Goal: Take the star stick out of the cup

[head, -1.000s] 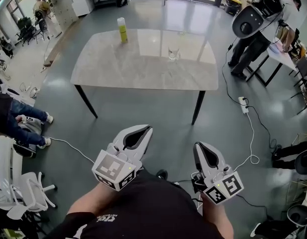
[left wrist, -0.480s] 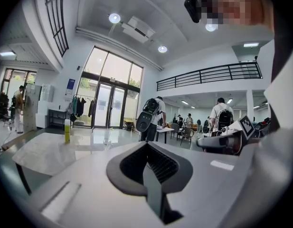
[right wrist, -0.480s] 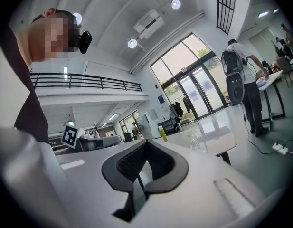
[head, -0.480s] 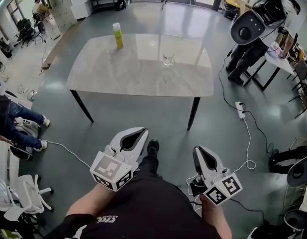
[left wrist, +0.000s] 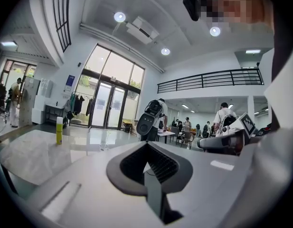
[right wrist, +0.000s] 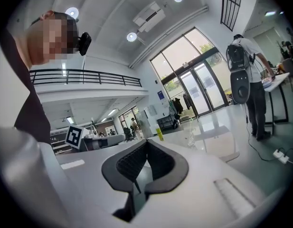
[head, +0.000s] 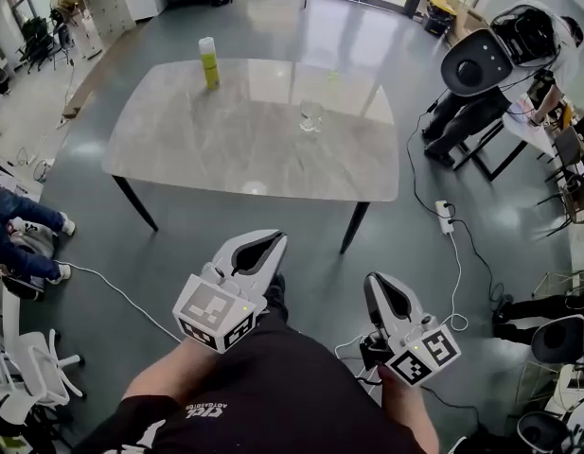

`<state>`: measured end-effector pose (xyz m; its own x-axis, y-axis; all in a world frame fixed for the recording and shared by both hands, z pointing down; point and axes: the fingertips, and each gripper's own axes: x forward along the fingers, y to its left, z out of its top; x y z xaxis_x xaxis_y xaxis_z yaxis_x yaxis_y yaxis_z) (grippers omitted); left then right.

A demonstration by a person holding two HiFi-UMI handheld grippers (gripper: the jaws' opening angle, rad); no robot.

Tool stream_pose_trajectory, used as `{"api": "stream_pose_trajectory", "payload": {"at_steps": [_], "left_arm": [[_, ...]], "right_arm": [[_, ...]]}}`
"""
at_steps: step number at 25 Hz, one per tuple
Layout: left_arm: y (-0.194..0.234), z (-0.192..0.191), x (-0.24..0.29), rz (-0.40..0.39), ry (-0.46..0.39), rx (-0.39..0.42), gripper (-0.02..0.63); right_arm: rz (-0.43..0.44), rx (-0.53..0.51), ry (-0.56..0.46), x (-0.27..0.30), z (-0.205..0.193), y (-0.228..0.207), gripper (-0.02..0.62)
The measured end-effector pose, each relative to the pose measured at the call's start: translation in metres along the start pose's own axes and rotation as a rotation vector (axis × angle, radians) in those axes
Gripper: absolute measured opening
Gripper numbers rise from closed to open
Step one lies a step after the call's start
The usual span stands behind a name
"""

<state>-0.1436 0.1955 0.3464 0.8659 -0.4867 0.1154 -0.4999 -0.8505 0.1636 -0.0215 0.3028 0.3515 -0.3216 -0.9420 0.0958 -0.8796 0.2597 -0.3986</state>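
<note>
A clear glass cup (head: 311,116) stands on the far half of the pale marble table (head: 225,149), well ahead of both grippers. A thin stick (right wrist: 191,129) rises out of the cup (right wrist: 190,140); its star is too small to make out. My left gripper (head: 275,238) hangs over the floor short of the table's near edge, jaws shut with nothing between them. To its right, my right gripper (head: 372,281) is shut and empty too. In the left gripper view the cup (left wrist: 104,147) shows small, far beyond the shut jaws.
A yellow-green bottle (head: 208,63) stands at the table's far left. A person with a large backpack unit (head: 481,62) stands right of the table by a desk. A power strip (head: 444,218) and white cables lie on the floor; white chairs (head: 22,376) sit at left.
The table and cup have drawn nearer and look larger in the head view. Both grippers have travelled forward with the person, still shut and empty.
</note>
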Motion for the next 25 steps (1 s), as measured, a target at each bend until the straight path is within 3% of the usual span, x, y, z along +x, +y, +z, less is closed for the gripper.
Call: {"api": "stream_pose_trajectory", "payload": {"at_steps": [6,12,19,25], "left_arm": [[0.037,0.016,0.045,-0.015,0.028,0.008,0.002],[0.082,0.034,0.081,0.007,0.012,0.071,0.002],[0.132,0.047,0.114,0.018,0.001,0.063,0.002],[0.143,0.043,0.144,0.031,0.012,0.045,0.002]], "right_arm": [[0.017,0.018,-0.010,0.055,0.032,-0.026,0.015],[0.007,0.022,0.020,0.110,0.047,-0.054,0.015],[0.051,0.015,-0.006,0.166,0.074,-0.066,0.017],[0.068,0.018,0.040,0.189,0.076,-0.094,0.031]]}}
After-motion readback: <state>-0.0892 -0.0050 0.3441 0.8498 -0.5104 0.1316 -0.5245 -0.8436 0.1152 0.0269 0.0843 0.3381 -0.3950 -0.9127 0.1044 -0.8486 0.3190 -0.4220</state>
